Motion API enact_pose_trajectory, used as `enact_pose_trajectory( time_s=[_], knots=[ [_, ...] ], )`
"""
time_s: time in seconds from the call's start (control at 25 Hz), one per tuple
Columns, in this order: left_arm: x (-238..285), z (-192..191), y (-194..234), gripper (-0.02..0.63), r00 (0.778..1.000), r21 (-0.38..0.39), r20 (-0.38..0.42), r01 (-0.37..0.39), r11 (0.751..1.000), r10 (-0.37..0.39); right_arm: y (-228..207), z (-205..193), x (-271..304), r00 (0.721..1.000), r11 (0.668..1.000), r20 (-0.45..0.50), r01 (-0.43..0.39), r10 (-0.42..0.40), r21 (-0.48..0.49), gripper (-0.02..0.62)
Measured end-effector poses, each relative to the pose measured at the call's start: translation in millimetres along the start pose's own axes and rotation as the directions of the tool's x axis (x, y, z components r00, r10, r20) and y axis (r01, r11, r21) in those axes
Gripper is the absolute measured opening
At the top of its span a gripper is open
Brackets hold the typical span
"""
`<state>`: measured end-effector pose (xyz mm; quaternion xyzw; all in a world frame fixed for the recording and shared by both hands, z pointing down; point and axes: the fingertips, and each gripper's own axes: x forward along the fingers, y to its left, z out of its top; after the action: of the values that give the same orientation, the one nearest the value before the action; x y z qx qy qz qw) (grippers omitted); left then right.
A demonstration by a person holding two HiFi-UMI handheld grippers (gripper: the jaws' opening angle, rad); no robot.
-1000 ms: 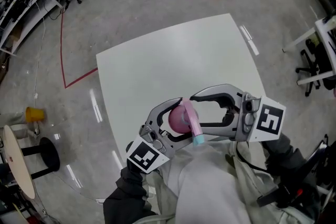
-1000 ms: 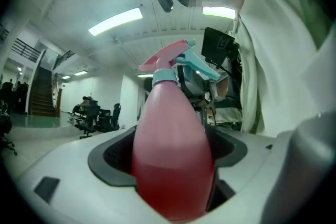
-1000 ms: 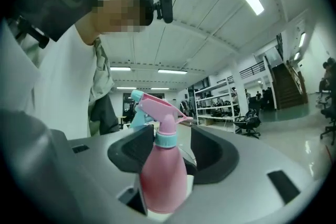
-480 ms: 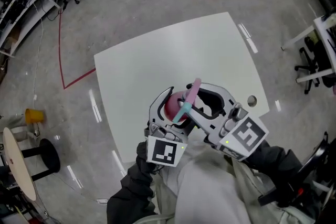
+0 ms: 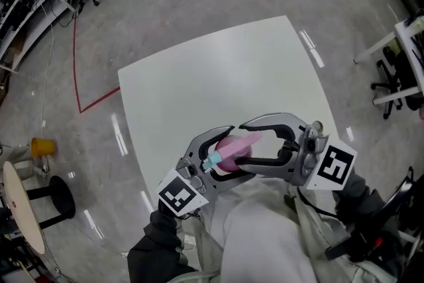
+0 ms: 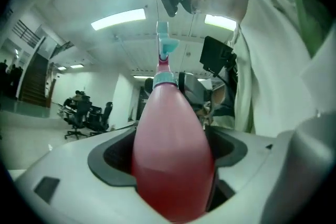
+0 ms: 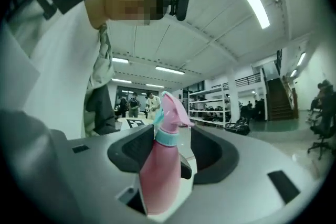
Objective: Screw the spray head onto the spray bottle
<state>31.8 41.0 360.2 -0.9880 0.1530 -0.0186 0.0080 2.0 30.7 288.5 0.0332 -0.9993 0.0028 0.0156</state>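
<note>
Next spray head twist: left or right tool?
Probably right. The left tool clamps the spray bottle as anchor; the right tool has just been opening, the neck under the spray head between its jaws, free to regrip.

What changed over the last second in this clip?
The right gripper swung over the pink spray bottle and back to the right; the pink spray head with the teal nozzle now points left, no longer toward the person. That gripper's jaws have just been opening, the head between them. The left gripper stays shut on the bottle.
</note>
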Motion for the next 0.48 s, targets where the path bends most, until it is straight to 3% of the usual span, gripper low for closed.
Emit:
enact_pose_trajectory(
  time_s=[0.16, 0.24, 0.28, 0.36, 0.4, 0.44, 0.48],
  knots=[
    [-1.8, 13.2, -15.6, 0.423, 0.992, -0.167, 0.082, 0.109, 0.980, -0.096, 10.2, 22.5, 1.1, 0.976, 0.974, 0.100, -0.204, 0.195, 0.097, 0.193],
    [-3.0, 13.7, -8.7, 0.423, 0.994, -0.189, 0.088, 0.075, 0.979, -0.059, 10.4, 27.0, 7.0, 0.972, 0.973, 0.108, -0.216, 0.206, 0.082, 0.126],
    [-3.5, 11.4, 0.2, 0.423, 0.997, -0.171, 0.074, 0.018, 0.985, -0.006, 5.5, 25.2, 10.9, 0.982, 0.983, 0.093, -0.174, 0.167, 0.065, 0.126],
    [-4.2, 3.0, 26.2, 0.423, 0.987, -0.099, 0.020, -0.157, 0.983, 0.159, -14.0, 16.2, 18.6, 0.999, 0.999, 0.045, -0.009, 0.007, 0.042, 0.126],
    [-5.2, -2.8, 41.0, 0.423, 0.966, -0.047, -0.023, -0.260, 0.964, 0.259, -27.2, 10.9, 21.8, 0.994, 0.993, 0.021, 0.109, -0.110, 0.051, 0.126],
    [-6.8, -9.6, 55.3, 0.423, 0.927, 0.011, -0.077, -0.368, 0.930, 0.367, -40.8, 5.5, 23.9, 0.970, 0.967, 0.003, 0.243, -0.244, 0.075, 0.126],
    [-8.3, -16.0, 67.6, 0.423, 0.871, 0.069, -0.128, -0.470, 0.880, 0.475, -52.5, 0.7, 24.4, 0.926, 0.920, -0.010, 0.377, -0.378, 0.105, 0.126]
  ],
)
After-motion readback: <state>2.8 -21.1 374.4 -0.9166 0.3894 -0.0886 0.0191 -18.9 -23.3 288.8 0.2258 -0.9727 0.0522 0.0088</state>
